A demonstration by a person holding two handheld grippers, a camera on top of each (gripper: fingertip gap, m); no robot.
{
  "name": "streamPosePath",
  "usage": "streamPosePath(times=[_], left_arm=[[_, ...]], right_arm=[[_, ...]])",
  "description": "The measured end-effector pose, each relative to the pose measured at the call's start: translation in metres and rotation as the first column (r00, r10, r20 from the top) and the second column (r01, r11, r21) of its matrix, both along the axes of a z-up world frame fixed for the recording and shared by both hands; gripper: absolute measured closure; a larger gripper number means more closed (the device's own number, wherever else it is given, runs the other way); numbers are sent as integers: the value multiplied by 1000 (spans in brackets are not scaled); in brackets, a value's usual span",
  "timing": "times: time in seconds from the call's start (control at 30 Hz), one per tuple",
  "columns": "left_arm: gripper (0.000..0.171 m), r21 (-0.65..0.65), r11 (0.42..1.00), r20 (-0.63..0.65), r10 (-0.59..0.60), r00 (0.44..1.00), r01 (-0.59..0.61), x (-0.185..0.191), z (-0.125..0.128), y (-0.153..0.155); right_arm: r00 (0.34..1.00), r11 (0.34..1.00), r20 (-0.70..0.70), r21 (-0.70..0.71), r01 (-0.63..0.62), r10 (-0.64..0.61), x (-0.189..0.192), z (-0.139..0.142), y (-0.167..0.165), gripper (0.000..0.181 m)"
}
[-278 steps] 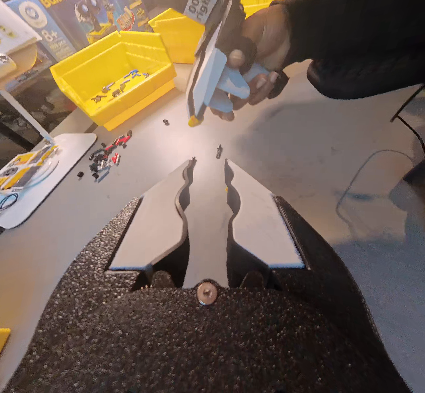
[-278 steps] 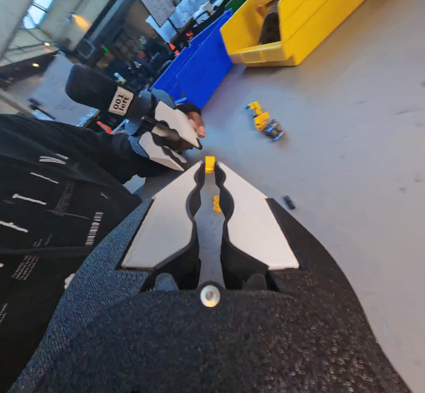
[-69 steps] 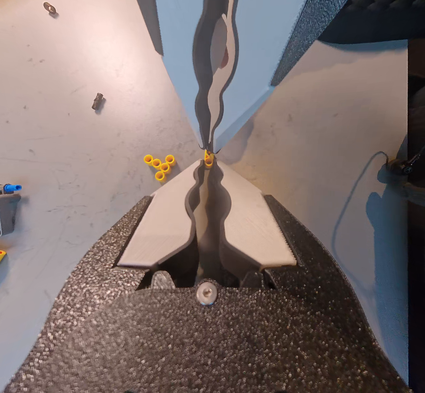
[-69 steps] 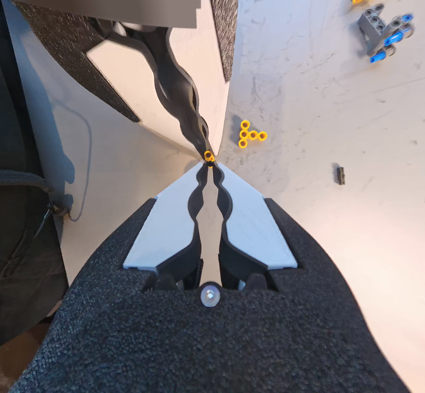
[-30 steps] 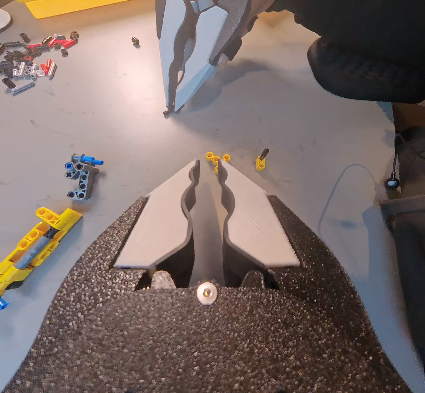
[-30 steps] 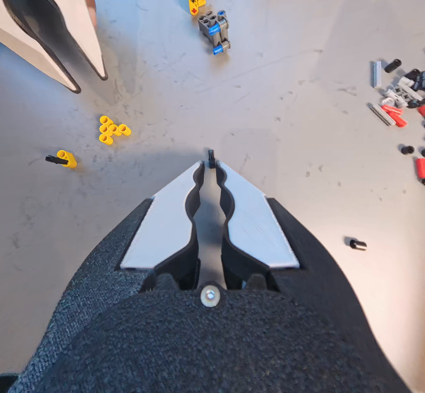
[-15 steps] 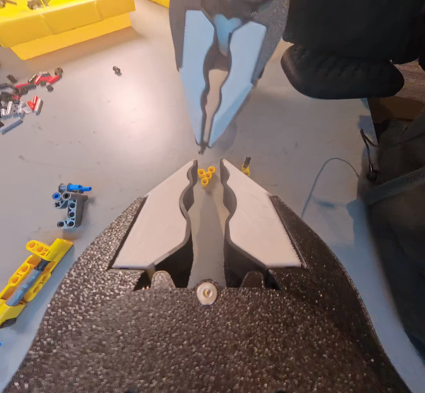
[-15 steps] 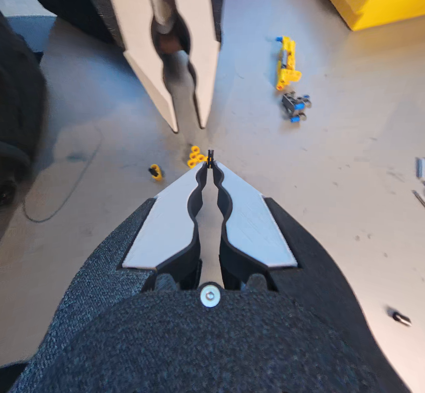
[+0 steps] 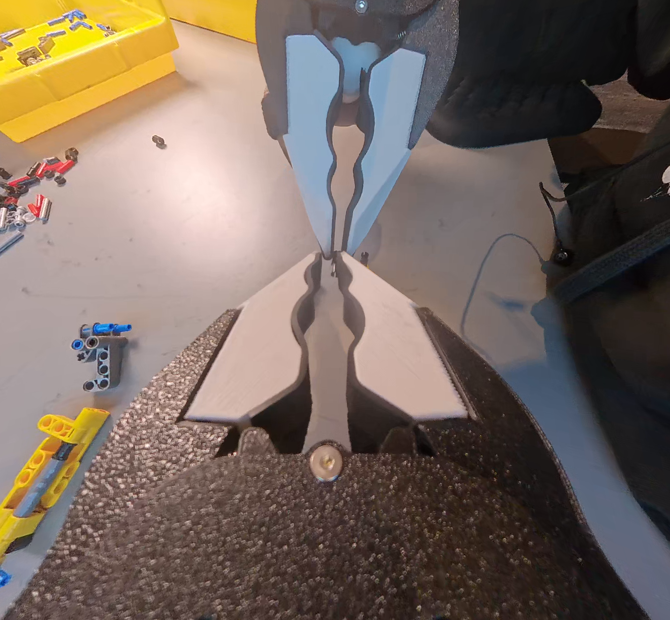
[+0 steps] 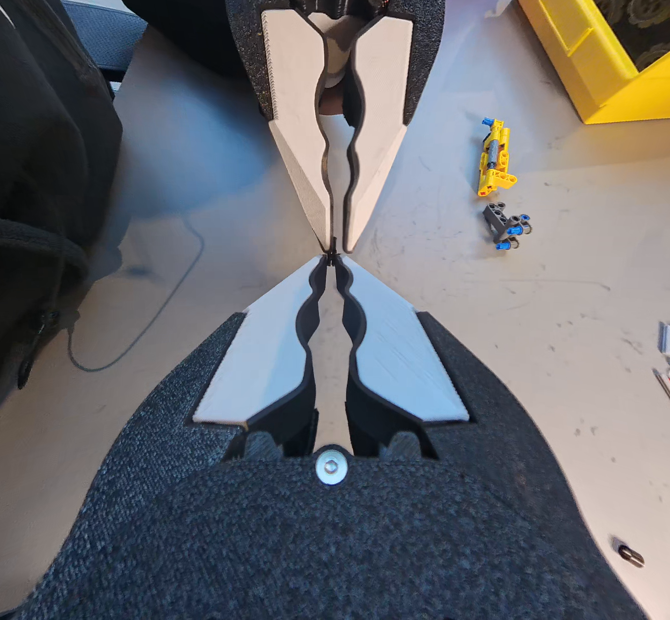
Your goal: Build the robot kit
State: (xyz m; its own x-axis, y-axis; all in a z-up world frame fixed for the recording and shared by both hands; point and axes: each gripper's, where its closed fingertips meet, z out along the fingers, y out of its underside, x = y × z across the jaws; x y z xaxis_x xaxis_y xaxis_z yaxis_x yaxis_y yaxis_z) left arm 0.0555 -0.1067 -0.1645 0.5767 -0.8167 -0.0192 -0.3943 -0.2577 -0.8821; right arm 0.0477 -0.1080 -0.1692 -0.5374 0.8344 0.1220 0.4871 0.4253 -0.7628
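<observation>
Since half a second ago we have brought our two grippers tip to tip: the yellow four-ring piece that lay between the left gripper's fingers on the worktop is now out of sight behind them, and the small black pin (image 10: 330,258) has come right up to the opposite tips. Our right gripper (image 10: 330,261) is closed down narrow on that pin, pinching it at the very ends of its fingers so the free end sticks out forward. Our left gripper (image 9: 329,257) faces it head on; its jaws stand only slightly apart, and the pin's free end sits at or just inside that gap, though we cannot tell whether the left fingers actually press on it or grip anything of their own. Holding the pin by one end, in line with the other gripper, leaves the exposed half free to meet whatever lies between the left tips. Both grippers hang low over the grey worktop (image 10: 507,330). Off to one side lie a yellow beam assembly (image 10: 493,158) and, just beside it, a grey bracket with blue pins (image 10: 505,224). Farther off, a scatter of red and black pins (image 9: 34,182) lies near a yellow bin (image 9: 90,69).
</observation>
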Motion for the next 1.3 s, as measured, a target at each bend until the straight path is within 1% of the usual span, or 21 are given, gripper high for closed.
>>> streamPosePath(times=[0.23, 0.33, 0.4, 0.5, 0.53, 0.73, 0.93, 1.0, 1.07, 1.1, 1.2, 1.3], left_arm=[[167, -9, 1000, -3, -19, 1000, 19, 3, -1, -3], [171, -7, 1000, 9, -15, 1000, 15, 1, 2, -2], [171, -6, 1000, 19, -9, 1000, 9, -1, 3, -1], [162, -1, 1000, 26, -1, 1000, 1, -3, 5, 0], [161, -4, 1000, 27, -2, 1000, 2, -3, 4, -1], [167, -10, 1000, 5, -14, 1000, 14, 1, 0, -2], [167, -18, 999, 38, -27, 999, 28, 1, 4, -4], [167, -21, 999, 69, -37, 997, 39, 2, 8, -6], [167, -45, 997, 148, -52, 988, 59, 3, 16, -8], [168, -62, 995, 208, -63, 976, 77, 3, 22, -10], [168, -99, 984, 383, -98, 919, 146, 5, 41, -16], [168, -111, 975, 469, -121, 875, 194, 7, 51, -21]], right_arm=[[1000, 1000, -9, 9, -9, 9, 2, -1, -3, 177], [1000, 1000, -23, 5, -6, 6, 1, 2, -2, 177], [999, 1000, -35, 5, -1, 1, 1, 5, 0, 177], [999, 1000, -41, 5, 7, -7, 1, 6, 3, 177], [999, 1000, -45, 4, 9, -9, 1, 7, 3, 177], [999, 1000, -46, 19, 2, -1, 1, 6, 1, 177], [998, 1000, -64, -14, -10, 9, 1, 11, -1, 177], [996, 999, -84, -38, -19, 16, 2, 15, -2, 177], [993, 997, -118, -74, -34, 25, 3, 22, -5, 177], [989, 995, -146, -92, -42, 28, 3, 27, -6, 177], [968, 990, -244, -119, -81, 49, 3, 48, -13, 176], [954, 989, -293, -106, -105, 70, 5, 58, -18, 176]])
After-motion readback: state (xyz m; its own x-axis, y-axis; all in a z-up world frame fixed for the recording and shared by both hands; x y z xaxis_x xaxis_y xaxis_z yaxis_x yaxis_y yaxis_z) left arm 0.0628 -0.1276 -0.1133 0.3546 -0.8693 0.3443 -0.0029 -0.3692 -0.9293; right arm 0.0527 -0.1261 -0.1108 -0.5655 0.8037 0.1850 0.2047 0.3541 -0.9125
